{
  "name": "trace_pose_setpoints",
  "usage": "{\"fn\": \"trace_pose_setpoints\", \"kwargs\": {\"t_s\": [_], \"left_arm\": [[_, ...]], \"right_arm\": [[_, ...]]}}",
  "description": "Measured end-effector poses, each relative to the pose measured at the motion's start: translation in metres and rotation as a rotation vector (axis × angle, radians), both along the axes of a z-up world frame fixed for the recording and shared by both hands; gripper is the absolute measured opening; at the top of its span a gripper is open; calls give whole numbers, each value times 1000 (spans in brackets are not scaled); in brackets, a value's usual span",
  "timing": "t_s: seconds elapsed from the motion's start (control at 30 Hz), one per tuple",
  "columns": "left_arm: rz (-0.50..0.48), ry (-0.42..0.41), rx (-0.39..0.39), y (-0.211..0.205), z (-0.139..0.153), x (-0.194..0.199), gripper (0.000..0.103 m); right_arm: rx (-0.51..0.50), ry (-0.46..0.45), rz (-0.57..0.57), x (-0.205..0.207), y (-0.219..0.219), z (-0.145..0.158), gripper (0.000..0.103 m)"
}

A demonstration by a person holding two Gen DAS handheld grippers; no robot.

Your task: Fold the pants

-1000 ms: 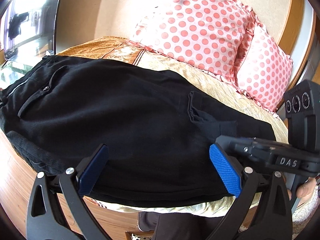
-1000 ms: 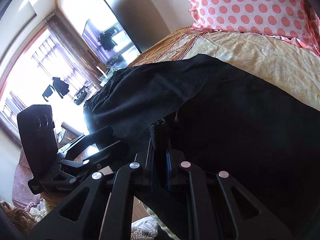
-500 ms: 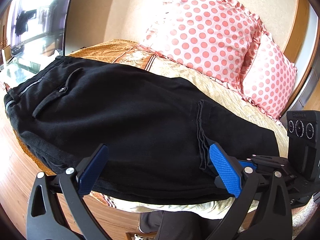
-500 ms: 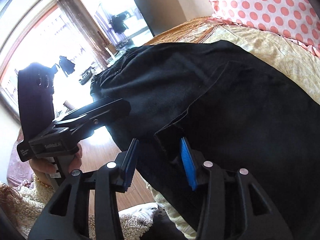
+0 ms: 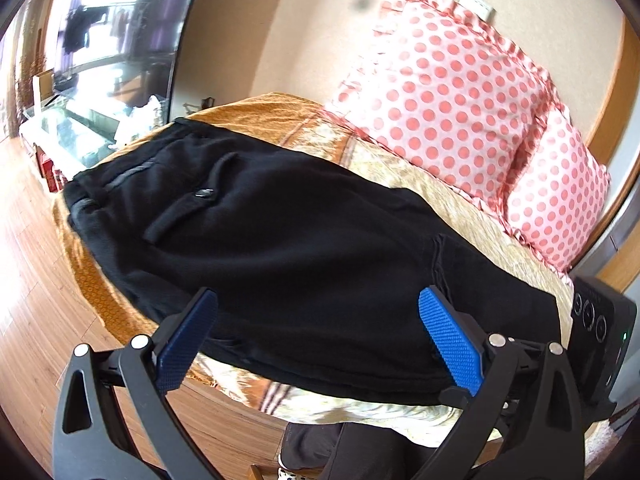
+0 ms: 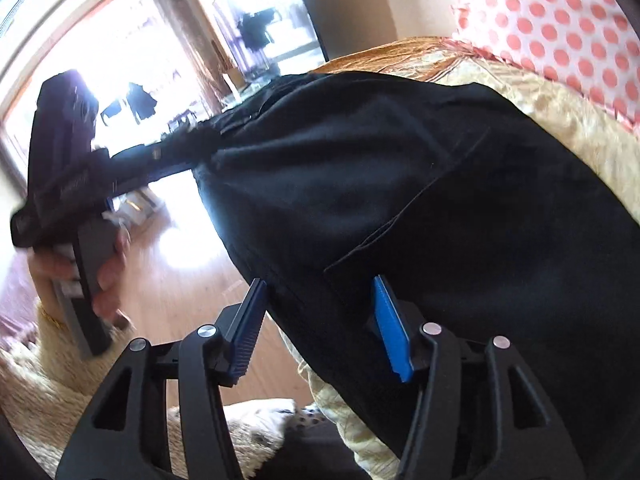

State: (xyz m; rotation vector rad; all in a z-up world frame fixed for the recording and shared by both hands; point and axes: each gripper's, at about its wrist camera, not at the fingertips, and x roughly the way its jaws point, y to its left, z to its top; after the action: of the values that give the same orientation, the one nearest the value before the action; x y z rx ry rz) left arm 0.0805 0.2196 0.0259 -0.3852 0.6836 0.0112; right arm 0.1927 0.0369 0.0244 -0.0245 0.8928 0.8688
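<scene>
Black pants point(image 5: 280, 240) lie flat across the near edge of a bed, waistband and back pocket at the left, a folded-over cuff edge at the right. My left gripper point(image 5: 316, 336) is open and empty just in front of the pants. My right gripper point(image 6: 320, 328) is open, its blue pads on either side of the pants' near edge point(image 6: 400, 200), holding nothing. The right gripper's body shows at the right of the left wrist view point(image 5: 596, 340). The left gripper, held in a hand, shows at the left of the right wrist view point(image 6: 80, 184).
The bed has a gold and cream bedspread point(image 5: 420, 168). Two pink polka-dot pillows point(image 5: 448, 96) lean on the wall behind the pants. A wooden floor point(image 5: 28, 260) lies to the left. A TV point(image 5: 120, 20) stands on a glass stand beyond the bed's foot.
My right gripper let go of the pants' cuff and opened wide, and it drew back to the bed's edge. My left gripper stayed open and pulled back from the pants.
</scene>
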Motion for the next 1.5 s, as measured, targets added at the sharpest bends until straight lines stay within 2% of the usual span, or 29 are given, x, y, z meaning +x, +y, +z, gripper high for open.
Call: {"fn": "trace_pose_setpoints", "kwargs": {"t_s": [0.13,0.23,0.4,0.53,0.67,0.77,0.87,1.0,1.2,1.37,1.43,1.5], "left_arm": [[100,15,-73,40,-1,-8,101],[177,27,-198,76,-7,-12,100],[229,42,-395,121,-22,-6,100],[274,66,-436,135,-31,-2,99],[247,87,-497,138,-42,5,99],[247,95,-517,138,-47,12,99],[246,78,-539,136,-46,14,92],[248,42,-484,127,-28,14,85],[217,-22,-398,112,-3,23,85],[267,33,-427,120,-22,32,85],[284,55,-438,124,-31,34,81],[296,53,-440,127,-33,36,71]], "right_arm": [[46,29,-10,1,-11,3,57],[52,43,-21,0,-13,1,58],[62,48,-21,-1,-13,2,62],[64,49,-21,0,-14,1,63],[68,55,-30,2,-15,0,63],[71,54,-34,2,-16,1,63],[74,56,-40,3,-17,0,63],[82,65,-48,5,-21,-3,64],[92,73,-46,6,-21,-5,64],[95,71,-47,5,-24,-4,64],[97,73,-49,6,-25,-4,64],[98,74,-53,7,-25,-3,64]]}}
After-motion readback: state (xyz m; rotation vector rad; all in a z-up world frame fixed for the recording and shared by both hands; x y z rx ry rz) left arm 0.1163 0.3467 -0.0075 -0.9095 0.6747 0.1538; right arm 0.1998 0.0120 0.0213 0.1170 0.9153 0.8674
